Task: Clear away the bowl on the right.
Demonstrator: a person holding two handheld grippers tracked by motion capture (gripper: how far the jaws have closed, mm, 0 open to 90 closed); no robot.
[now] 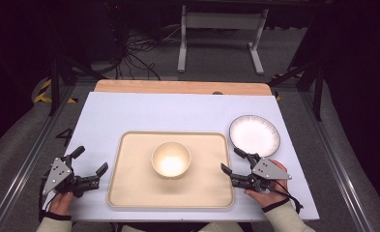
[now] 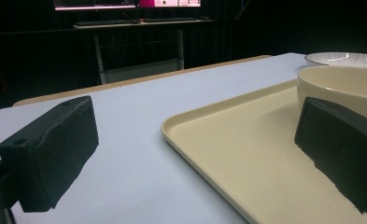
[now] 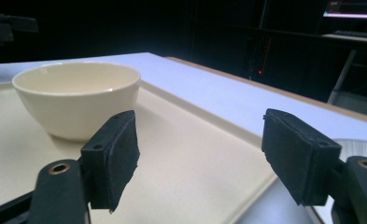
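I see a pale lavender surface (image 1: 129, 113) with a wooden strip (image 1: 178, 87) along its far edge. On the surface lies a cream tray (image 1: 129, 183), near the middle and toward my side. To the right of the tray, close to its far right corner, lies a white plate (image 1: 254, 135) with a dark rim; whether it touches the tray I cannot tell. In the left gripper view the rounded tray corner (image 2: 172, 126) sits flat on the surface. The surface to the left of the tray and behind it is bare.
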